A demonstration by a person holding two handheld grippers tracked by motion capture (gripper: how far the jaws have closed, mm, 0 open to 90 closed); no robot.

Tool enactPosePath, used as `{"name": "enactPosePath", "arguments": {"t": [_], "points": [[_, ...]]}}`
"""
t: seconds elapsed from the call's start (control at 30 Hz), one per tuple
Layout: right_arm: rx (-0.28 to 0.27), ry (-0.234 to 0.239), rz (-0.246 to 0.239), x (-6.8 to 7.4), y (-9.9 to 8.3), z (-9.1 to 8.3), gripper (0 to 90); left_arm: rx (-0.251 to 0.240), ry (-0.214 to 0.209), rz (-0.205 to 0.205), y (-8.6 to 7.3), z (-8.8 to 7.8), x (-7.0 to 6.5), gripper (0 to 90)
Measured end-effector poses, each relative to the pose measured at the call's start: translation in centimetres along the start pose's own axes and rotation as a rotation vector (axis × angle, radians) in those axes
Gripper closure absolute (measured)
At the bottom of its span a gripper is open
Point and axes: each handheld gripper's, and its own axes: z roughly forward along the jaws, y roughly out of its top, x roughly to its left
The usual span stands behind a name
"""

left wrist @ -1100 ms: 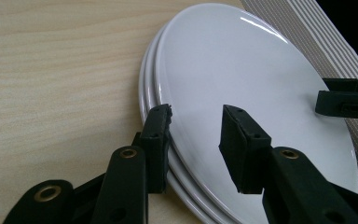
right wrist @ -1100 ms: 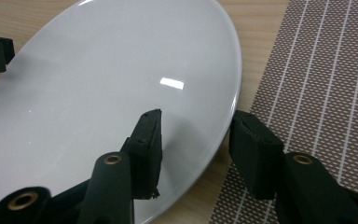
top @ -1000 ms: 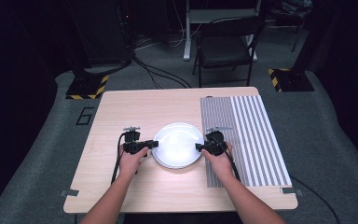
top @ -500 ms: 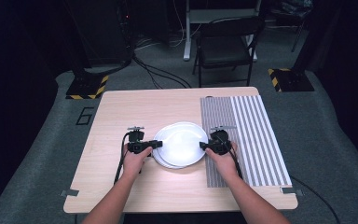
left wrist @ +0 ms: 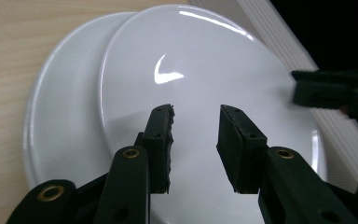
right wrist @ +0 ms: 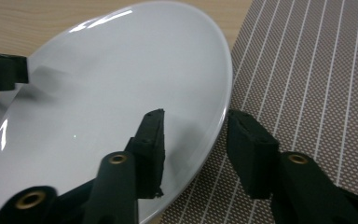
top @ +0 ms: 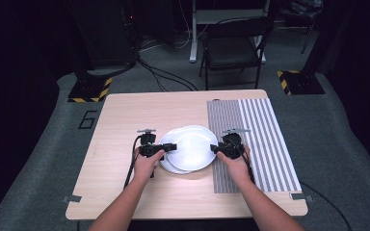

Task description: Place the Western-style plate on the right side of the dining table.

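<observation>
Item: two white plates, stacked, on a wooden table [top: 125,120]. The upper plate [top: 192,144] lay between the two grippers, slid off centre so that the lower plate [top: 170,167] showed as a crescent on the side of the left gripper [top: 169,148]. The right gripper [top: 217,149] was clenched on the upper plate's near rim, one pad [right wrist: 151,140] over the glazed face and the other outside and beneath the edge. This hold suited raising that side clear of the stack, probably to part the pair. The left gripper was closed as well, its jaws reaching in over the opposite rim. Whether its pads actually pinched the upper plate or merely steadied it could not be settled from its own view, which looked down on the face. A striped mat [top: 260,134] lay just beyond the right gripper, away from the plates (a likely resting place for the lifted one). Condition of the upper plate: plain round, glossy, shallow raised rim, bright highlights, no chips or food seen.
</observation>
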Motion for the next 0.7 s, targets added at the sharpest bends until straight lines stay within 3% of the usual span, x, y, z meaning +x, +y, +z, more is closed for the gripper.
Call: {"name": "enactPosePath", "arguments": {"t": [0.13,0.27,0.37,0.6,0.7], "points": [[0.010,-0.011,-0.038,0.5,0.1,0.1,57.2,0.005,0.013,-0.006,-0.1,0.3,-0.1,64.1],[0.009,-0.012,-0.041,0.5,-0.1,0.2,56.5,0.001,0.044,0.008,0.0,-0.3,0.3,62.7],[0.009,-0.019,-0.036,0.5,-0.1,0.2,56.2,0.000,0.074,-0.010,0.0,-0.9,1.0,61.6],[0.013,-0.019,-0.042,0.5,-0.2,0.4,56.2,0.005,0.086,-0.028,-0.3,-1.6,1.7,61.9],[0.014,-0.020,-0.036,0.6,-0.2,0.4,56.0,0.009,0.096,-0.013,-0.3,-1.9,1.9,61.9]]}}
